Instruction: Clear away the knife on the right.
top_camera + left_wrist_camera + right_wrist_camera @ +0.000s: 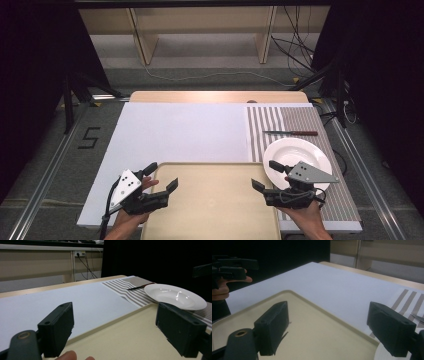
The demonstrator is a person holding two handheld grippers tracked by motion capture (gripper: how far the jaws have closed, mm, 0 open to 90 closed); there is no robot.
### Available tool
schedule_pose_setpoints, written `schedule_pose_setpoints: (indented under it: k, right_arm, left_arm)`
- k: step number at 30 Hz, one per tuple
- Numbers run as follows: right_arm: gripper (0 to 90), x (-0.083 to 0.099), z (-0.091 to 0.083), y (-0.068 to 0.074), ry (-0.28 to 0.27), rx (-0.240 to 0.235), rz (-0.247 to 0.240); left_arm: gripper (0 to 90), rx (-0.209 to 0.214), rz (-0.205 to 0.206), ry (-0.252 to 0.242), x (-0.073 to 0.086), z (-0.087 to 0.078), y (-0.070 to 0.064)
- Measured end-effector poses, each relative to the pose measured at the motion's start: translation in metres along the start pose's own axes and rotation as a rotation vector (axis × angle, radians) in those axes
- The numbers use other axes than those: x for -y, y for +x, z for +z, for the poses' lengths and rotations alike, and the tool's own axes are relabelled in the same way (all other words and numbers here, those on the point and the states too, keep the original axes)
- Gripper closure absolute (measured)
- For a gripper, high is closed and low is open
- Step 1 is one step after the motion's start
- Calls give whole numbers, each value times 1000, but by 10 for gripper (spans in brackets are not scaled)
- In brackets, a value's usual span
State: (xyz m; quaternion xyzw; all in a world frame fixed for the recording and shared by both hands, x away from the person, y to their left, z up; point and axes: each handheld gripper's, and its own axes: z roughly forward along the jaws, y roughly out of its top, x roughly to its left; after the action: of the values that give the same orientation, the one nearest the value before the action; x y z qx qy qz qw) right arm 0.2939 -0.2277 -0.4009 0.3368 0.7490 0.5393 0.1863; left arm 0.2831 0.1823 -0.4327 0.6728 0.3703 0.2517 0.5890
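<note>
Your left gripper [162, 176] and right gripper [266, 175], jaws apart, flank the beige tray [212, 200], its long axis running left to right across the table.

A knife [291, 133] lies on the striped placemat [300, 120] beyond the white plate [300, 150].

Your right gripper [329, 332] hangs over the beige tray [317, 322] with its black fingers [273, 326] spread wide — nothing between them. Beyond the tray's rim lies a white mat [324, 282]; your other gripper [229, 267] shows far left.
</note>
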Motion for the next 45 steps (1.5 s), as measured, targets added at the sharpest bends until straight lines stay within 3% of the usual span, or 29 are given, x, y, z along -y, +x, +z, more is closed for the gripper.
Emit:
schedule_pose_setpoints:
  k: [15,28,45]
  right_arm:
    - [184,-2,-1,-5,-3,19,-4]
    - [188,-4,0,-11,-1,65,-48]
    - [194,-7,6,-36,1,148,-79]
  left_arm:
    - [150,0,-2,4,1,1,0]
    - [151,-2,2,9,1,1,0]
    - [152,-5,-3,12,2,2,1]
